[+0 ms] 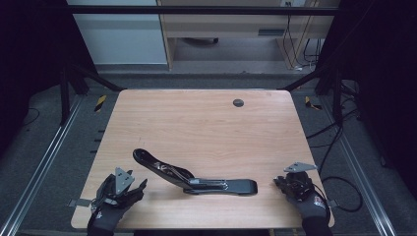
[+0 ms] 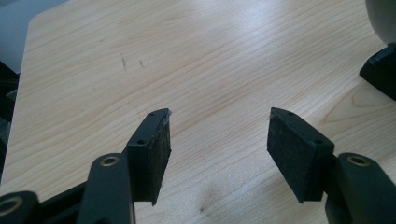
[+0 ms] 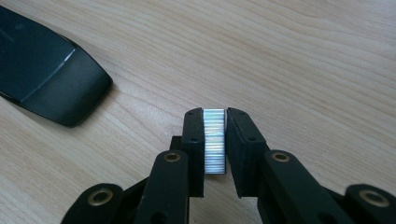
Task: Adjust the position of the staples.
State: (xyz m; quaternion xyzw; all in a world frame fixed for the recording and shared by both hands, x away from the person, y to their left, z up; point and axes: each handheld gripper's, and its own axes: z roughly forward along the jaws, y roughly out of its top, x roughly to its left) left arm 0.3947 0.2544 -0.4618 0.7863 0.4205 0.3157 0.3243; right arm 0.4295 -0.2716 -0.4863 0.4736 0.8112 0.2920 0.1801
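High view: a large black stapler (image 1: 196,178) lies open on the wooden table (image 1: 196,123), near its front edge and roughly midway between the two front corners, its upper arm swung up and back toward the left while its base stretches flat toward the right, with the bright metal channel showing in the middle. The left gripper (image 1: 129,189) sits by the front left corner, just beside the raised end of the stapler and apart from it, in a gloved hand (image 1: 105,216). The right gripper (image 1: 282,183) sits near the front right corner, close to the rounded tip of the stapler's base without touching it. In the right gripper view the jaws are clamped on a strip of staples (image 3: 214,141) (silvery, finely ribbed, standing on edge between the pads), held just above the bare wood, and the stapler's dark rounded tip lies off to the upper left. In the left gripper view the jaws stand wide apart with bare wood between them, grasping nothing; a black piece of the stapler (image 2: 380,70) shows at the right edge.
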